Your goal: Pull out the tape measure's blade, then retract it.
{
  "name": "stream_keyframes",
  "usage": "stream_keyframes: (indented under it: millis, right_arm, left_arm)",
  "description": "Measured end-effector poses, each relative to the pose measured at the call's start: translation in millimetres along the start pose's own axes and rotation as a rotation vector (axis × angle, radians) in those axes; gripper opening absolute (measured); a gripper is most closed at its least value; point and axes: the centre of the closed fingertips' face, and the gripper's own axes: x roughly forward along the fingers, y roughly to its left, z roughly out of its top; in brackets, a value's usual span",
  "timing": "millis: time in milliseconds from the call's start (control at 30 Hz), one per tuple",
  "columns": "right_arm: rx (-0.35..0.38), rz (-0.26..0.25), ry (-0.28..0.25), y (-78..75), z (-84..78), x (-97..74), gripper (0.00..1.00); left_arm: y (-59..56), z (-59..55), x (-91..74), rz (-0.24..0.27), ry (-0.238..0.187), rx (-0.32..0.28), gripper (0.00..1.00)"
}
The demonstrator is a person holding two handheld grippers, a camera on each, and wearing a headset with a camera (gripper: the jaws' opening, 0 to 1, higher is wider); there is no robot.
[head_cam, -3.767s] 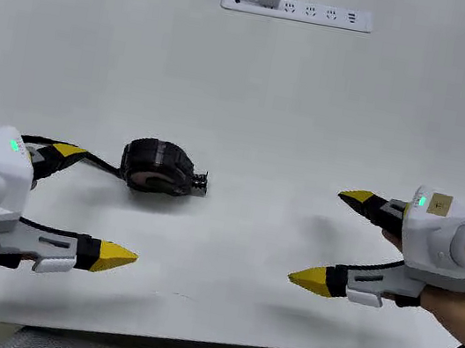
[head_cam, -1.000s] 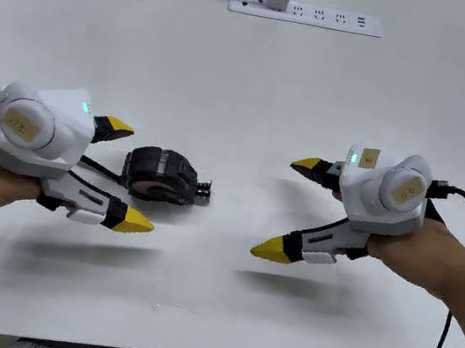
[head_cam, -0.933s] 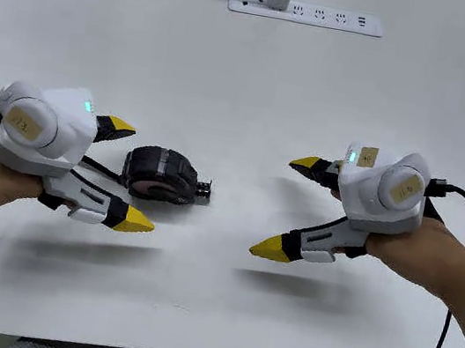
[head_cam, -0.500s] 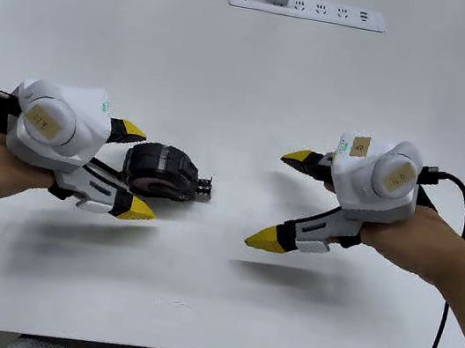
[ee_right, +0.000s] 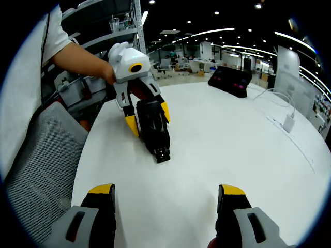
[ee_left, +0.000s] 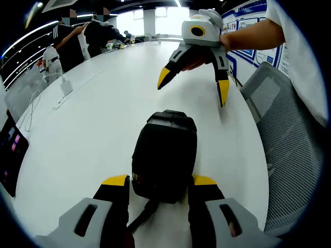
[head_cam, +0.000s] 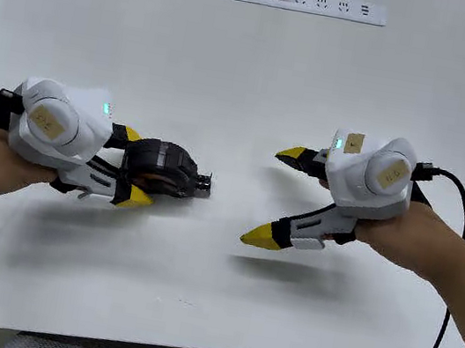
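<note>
Two grippers face each other low over table (head_cam: 231, 76). Looks like first step, securing case: left gripper (ee_left: 159, 181) jaws closed against both sides of tape measure (head_cam: 160, 167), which lies left of centre. Right gripper (head_cam: 273, 194) wide open, empty, well apart, tips aimed at blade hook (head_cam: 204, 184). Next: right should advance, pinch hook, pull straight away.

White workbench (head_cam: 231, 76); power strip (head_cam: 332, 6) at far edge; grey mesh chair (ee_left: 289, 134); ceiling lights (ee_right: 257, 6).

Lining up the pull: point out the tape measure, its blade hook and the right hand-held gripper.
tape measure (head_cam: 160, 167), head view, top of black case.
blade hook (ee_right: 162, 154), right gripper view, its near end.
right hand-held gripper (head_cam: 273, 195), head view, midway between fingertips.
</note>
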Motion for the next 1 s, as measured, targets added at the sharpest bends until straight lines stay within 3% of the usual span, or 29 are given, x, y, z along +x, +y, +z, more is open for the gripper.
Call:
stream_keyframes:
  millis: [367,1000]
  right_arm:
    - [-0.003,0.009,0.002,0.9,-1.1,3.8,0.79]
    - [-0.003,0.015,-0.003,-0.1,0.9,5.8,0.77]
  left_arm:
    - [-0.9,-0.5,2.1,-0.005,0.001,0.028,0.31]
    - [-0.7,-0.8,2.8,-0.015,0.006,0.025,0.29]
